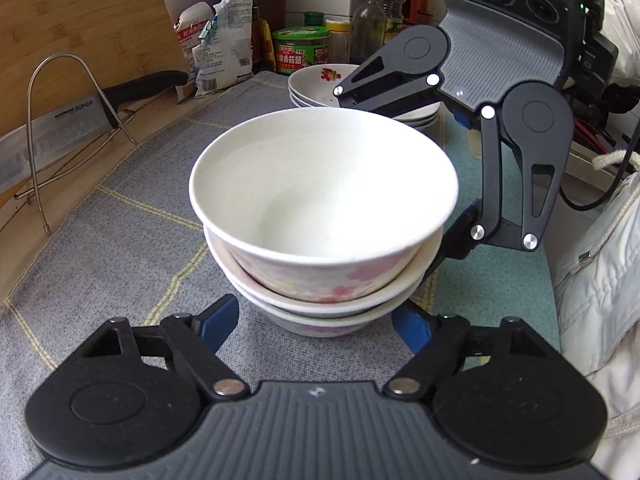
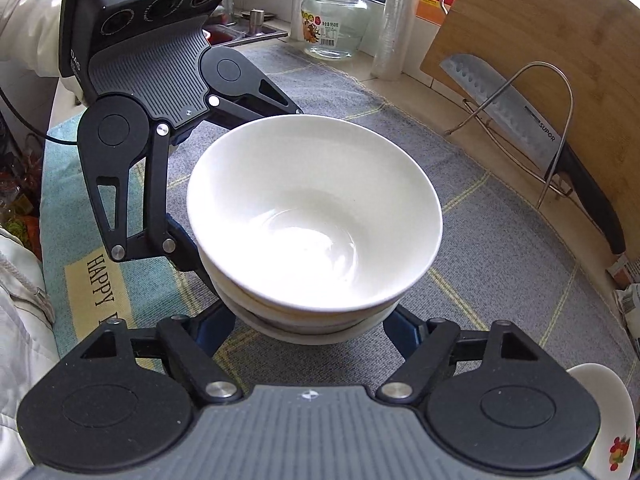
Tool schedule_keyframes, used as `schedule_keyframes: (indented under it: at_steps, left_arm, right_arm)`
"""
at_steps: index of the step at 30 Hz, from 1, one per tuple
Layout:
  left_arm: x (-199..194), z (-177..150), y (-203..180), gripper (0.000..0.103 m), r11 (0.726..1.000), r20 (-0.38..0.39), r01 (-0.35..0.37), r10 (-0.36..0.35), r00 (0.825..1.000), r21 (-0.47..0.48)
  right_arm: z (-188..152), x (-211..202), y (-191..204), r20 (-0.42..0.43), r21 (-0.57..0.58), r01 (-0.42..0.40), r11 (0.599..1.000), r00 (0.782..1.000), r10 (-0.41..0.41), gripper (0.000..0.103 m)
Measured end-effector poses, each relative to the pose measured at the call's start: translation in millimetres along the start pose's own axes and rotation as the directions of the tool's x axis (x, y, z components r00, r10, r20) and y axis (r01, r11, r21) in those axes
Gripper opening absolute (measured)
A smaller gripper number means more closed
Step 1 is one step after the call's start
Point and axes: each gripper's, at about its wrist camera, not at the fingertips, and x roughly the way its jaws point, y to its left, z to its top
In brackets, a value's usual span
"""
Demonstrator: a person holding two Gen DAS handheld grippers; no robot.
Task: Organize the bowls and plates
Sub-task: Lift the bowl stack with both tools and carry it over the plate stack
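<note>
The stack of white floral-sided ceramic bowls [image 1: 324, 224] is flanked by the left gripper [image 1: 316, 316] and right gripper [image 2: 310, 330], both levelled low with jaws spread apart.

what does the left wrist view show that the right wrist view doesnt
Only the left wrist view shows the whole stack of plates, the green-lidded tub, the sauce bottles and the clipped bags.

Only the right wrist view shows the glass jar, the HAPPY lettering on the mat and the sink drain.

Both show the stack of bowls, the left claw and right claw open on either side of its base, the cleaver in its wire rack, the cutting board and the grey cloth.
</note>
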Motion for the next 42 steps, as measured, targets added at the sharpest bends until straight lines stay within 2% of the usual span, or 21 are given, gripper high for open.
schedule_keyframes:
  at_steps: [9,15,31,42]
  left_arm:
    - [7.5,2.9,4.7,0.082,0.999,-0.016,0.054,-0.054,0.998,-0.002]
    - [6.2,6.3,3.6,0.081,0.997,-0.011,0.071,-0.071,0.997,0.017]
    - [5.2,12.4,-3.3,0.081,0.998,-0.046,0.035,-0.033,0.998,0.057]
    - [1.8,26.0,-11.9,0.081,0.998,-0.059,0.018,-0.015,0.998,0.059]
  right_arm:
    - [1.5,7.8,-10.8,-0.017,0.037,-0.059,0.998,0.998,0.059,0.084]
    - [2.6,8.4,-9.8,-0.022,0.033,-0.061,0.998,0.998,0.062,0.084]
    - [1.2,7.3,-5.4,-0.024,0.04,-0.051,0.998,0.998,0.052,0.083]
    - [-1.5,-9.6,-1.9,0.002,0.03,-0.046,0.998,0.999,0.046,0.083]
